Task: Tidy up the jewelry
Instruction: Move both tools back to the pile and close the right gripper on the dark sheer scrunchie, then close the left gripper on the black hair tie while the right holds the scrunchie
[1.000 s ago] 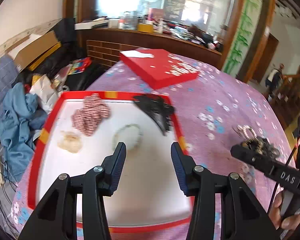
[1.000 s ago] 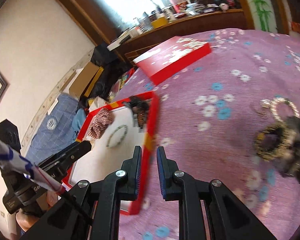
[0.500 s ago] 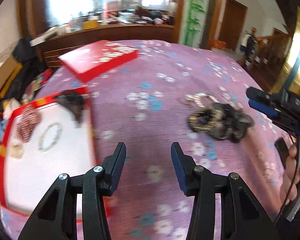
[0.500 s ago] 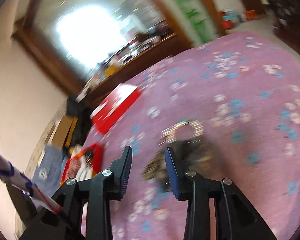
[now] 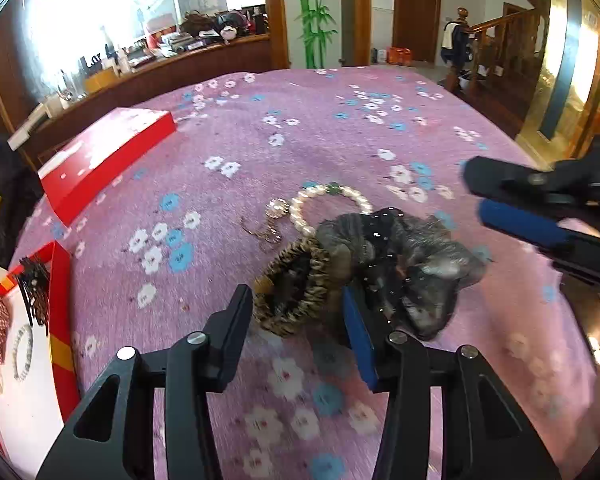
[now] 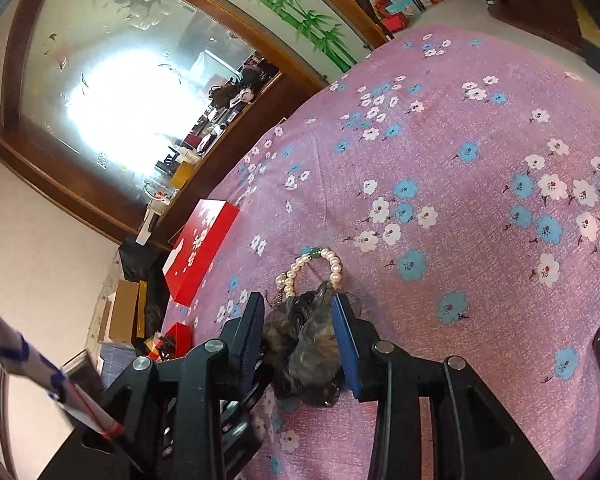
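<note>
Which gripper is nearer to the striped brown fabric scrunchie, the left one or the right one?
Left. The left gripper has its open jaws at the striped brown fabric scrunchie, one on each side. The right gripper straddles the dark grey gauzy scrunchie beside it.

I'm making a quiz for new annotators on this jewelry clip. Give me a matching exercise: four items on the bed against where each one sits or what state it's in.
Things:
1. pearl bracelet
2. leopard-print scrunchie
3. red box lid
4. red tray

Places or states:
A. at the far left edge, with items already in it
B. lying closed side up, far left on the bedspread
C. between the left gripper's open fingers
D. just beyond the grey scrunchie, one green bead showing

Pairs: 1-D, 2-C, 3-B, 4-A
</note>
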Available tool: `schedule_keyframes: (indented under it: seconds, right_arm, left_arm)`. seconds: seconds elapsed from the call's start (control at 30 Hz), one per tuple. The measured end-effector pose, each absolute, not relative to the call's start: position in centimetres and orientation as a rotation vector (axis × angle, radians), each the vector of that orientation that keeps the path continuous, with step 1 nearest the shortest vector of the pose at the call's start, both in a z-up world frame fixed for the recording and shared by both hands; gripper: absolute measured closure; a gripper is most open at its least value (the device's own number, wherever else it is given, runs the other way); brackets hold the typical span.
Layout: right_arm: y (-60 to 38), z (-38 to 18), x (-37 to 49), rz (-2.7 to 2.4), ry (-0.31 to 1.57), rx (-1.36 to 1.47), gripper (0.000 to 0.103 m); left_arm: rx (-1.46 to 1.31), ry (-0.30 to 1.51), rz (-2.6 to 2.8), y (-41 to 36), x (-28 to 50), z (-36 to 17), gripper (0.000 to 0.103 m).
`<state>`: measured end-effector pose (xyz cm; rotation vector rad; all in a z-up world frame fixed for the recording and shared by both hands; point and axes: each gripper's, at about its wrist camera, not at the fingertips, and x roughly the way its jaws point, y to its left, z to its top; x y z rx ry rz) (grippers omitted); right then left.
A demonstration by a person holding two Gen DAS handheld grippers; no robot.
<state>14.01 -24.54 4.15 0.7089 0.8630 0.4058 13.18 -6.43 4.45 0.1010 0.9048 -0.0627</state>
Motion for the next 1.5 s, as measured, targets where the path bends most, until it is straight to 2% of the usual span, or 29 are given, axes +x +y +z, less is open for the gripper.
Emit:
schedule_keyframes:
  seconds: [0.03, 0.07, 0.13, 0.2, 0.27, 0.67, 0.73, 0.77, 0.8, 0.97, 1.03, 1.1, 1.3, 1.5]
  right_arm:
    - [-24.5, 4.2, 14.0, 0.406, 0.861, 0.706, 0.064]
    - [-24.6, 4.2, 13.9, 0.404, 0.860, 0.703, 0.064]
    - [-24.5, 4.1, 14.0, 0.410, 0.866, 0.703, 0.063]
    - [-24.0, 3.9, 14.1, 0.418, 0.885, 0.692, 0.049]
    - [-23.0, 3.6, 14.2, 0.438, 0.908, 0.678, 0.043]
    - [-19.9, 0.8, 15.1, 0.387, 1.022, 0.521, 0.043]
    - [-19.3, 0.6, 15.0, 0.406, 1.024, 0.506, 0.050]
    - [-19.0, 0.5, 15.0, 0.419, 1.022, 0.500, 0.074]
    - [-18.7, 0.5, 15.0, 0.426, 1.022, 0.490, 0.085]
    - [-19.2, 2.2, 14.1, 0.423, 0.933, 0.486, 0.088]
    - [-19.7, 3.3, 13.6, 0.417, 0.869, 0.495, 0.088]
    - [-20.1, 4.5, 13.0, 0.405, 0.808, 0.479, 0.088]
    - [-20.5, 4.9, 12.8, 0.408, 0.797, 0.501, 0.088]
    - [-21.1, 4.8, 13.0, 0.407, 0.813, 0.530, 0.088]
  left_arm:
    - [0.096, 0.909, -0.061, -6.1, 13.3, 4.2, 0.087]
    - [0.080, 0.915, -0.067, -5.6, 13.3, 4.0, 0.092]
    - [-0.002, 0.908, -0.089, -3.9, 12.9, 4.2, 0.093]
    - [-0.082, 0.890, -0.121, -2.1, 12.2, 4.6, 0.093]
    - [-0.125, 0.882, -0.127, -0.8, 11.8, 4.6, 0.093]
    - [-0.293, 0.812, -0.204, 2.7, 11.3, 4.4, 0.093]
    - [-0.313, 0.772, -0.241, 3.0, 10.9, 5.2, 0.093]
    - [-0.323, 0.750, -0.256, 3.1, 10.7, 5.6, 0.092]
    - [-0.330, 0.732, -0.268, 3.2, 10.5, 6.0, 0.092]
    - [-0.334, 0.751, -0.241, 3.8, 10.7, 5.8, 0.092]
    - [-0.355, 0.800, -0.216, 4.2, 11.2, 5.1, 0.079]
    - [-0.339, 0.825, -0.170, 4.4, 11.5, 4.5, 0.072]
    - [-0.331, 0.850, -0.206, 4.2, 11.5, 4.0, 0.072]
    - [-0.094, 0.882, -0.294, -0.9, 10.9, 3.2, 0.074]
